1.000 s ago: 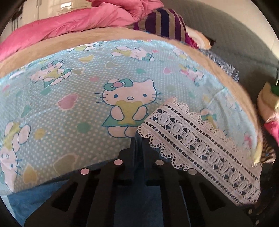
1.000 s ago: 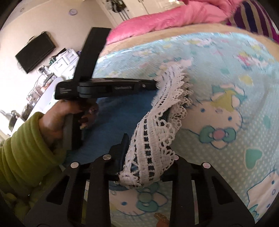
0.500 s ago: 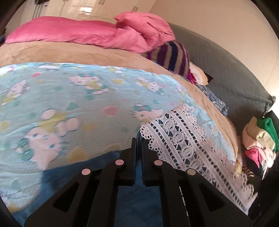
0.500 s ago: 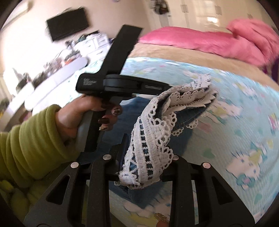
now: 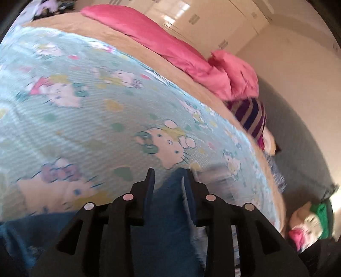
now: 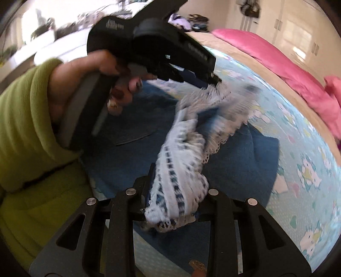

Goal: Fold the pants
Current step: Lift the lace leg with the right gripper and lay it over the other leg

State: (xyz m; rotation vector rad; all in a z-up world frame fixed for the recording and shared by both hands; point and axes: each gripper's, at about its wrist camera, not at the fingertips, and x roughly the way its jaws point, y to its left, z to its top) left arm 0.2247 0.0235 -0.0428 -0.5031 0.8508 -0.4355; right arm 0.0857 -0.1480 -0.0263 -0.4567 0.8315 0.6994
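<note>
Both of my claws are at work on the pants (image 6: 132,162): my right claw (image 6: 175,191) is clenched on a bunched band of white lace trim (image 6: 181,170), gripped between its two fingers at 6 o'clock in the right wrist view. From there the lace runs up toward 1 o'clock, so the held edge has its long axis on that diagonal, and its far end meets my left claw (image 6: 215,82) near the middle of the view, though blur hides just how the tips sit there. In the left wrist view my left claw (image 5: 168,181) has its fingers parted with blue denim (image 5: 166,213) lying in the gap between them; whether the denim is truly pinched I cannot tell. The rest of the pants lies spread as a dark blue mass on the bed (image 6: 298,149), under and behind the lifted lace, reaching from 9 o'clock to 3 o'clock in the right wrist view. The bed wears a pale blue cartoon-cat sheet (image 5: 85,119) over a tan blanket (image 5: 149,51), with a pink duvet (image 5: 170,46) heaped along its far side toward 12 o'clock and a striped cushion (image 5: 251,115) at 3 o'clock. Cream wardrobe doors (image 5: 208,17) stand beyond the bed, and a small pile of clothes (image 5: 313,221) sits at 4 o'clock. My left hand (image 6: 100,81), in a green sleeve (image 6: 27,119), grips the handle.
</note>
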